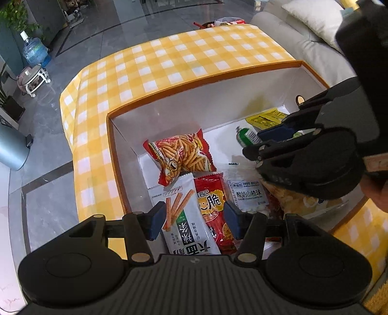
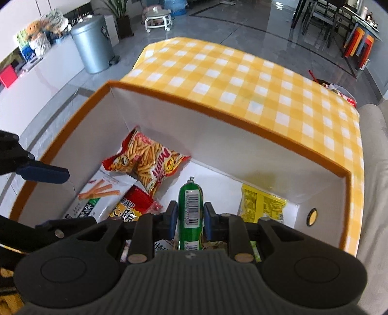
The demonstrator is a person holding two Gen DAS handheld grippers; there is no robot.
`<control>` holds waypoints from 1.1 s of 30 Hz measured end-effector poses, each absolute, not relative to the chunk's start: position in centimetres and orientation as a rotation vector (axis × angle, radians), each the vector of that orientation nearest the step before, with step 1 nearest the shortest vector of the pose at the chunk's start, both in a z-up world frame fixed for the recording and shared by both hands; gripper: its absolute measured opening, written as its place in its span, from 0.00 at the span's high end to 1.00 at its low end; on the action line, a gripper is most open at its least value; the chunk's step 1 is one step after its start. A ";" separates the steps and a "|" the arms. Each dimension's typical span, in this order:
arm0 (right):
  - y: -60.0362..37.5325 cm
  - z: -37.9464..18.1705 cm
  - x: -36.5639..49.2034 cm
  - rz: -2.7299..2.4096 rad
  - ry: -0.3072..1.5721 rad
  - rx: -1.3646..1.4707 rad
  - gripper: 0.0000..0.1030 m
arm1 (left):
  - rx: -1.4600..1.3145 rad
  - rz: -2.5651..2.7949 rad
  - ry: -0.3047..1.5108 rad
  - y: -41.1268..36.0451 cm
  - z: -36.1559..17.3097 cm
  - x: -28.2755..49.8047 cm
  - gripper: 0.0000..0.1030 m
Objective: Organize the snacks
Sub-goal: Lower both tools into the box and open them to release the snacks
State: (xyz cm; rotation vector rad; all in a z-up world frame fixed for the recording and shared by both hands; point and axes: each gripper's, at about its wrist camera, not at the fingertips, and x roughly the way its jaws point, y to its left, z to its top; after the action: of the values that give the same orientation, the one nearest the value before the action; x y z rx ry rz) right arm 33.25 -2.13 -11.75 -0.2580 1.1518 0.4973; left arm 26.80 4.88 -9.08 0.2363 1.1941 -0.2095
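While the left gripper [image 1: 194, 219] hangs over the near end of the box [image 2: 169, 100], its 2 blue pads stand apart and grip nothing, with a white packet of stick snacks [image 1: 184, 218] and a glossy red packet [image 1: 214, 213] lying flat below the gap between them. Both packets are smooth, crinkled foil rectangles, side by side and touching. The right gripper [image 2: 188, 219] is clenched on a slim green tube [image 2: 190, 210], a sausage-shaped snack with a printed barcode and a pinched metal tip, held upright above the box floor. Beside the red packet lies a clear pouch with white balls [image 1: 247, 193]. Farther in, a puffy red bag of thin fries [image 1: 180, 155] leans by the left wall, and a flat yellow packet [image 2: 260, 206] rests in the far right corner. The box is stiff white card inside with an orange rim, sitting on a yellow-and-white checked cloth [image 1: 184, 55]. Beyond it spreads polished grey floor tile [image 1: 116, 21].
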 end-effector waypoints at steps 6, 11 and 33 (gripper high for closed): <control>-1.9 -12.2 33.1 0.507 1.169 -0.262 0.80 | 0.232 -0.214 1.195 4.8 -9.2 26.7 0.37; -2.5 -11.6 32.6 0.502 1.168 -0.252 0.73 | 0.230 -0.214 1.189 4.8 -9.1 26.2 0.37; -6.3 -2.3 24.4 0.459 1.042 -0.065 0.25 | 0.193 -0.086 0.958 6.4 -1.6 18.8 0.36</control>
State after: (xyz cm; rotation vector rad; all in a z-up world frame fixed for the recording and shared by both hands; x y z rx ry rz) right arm 24.36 -6.32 -2.29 -0.0653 1.0421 0.4588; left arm 18.83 6.36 -1.58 0.1928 0.9581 -0.0858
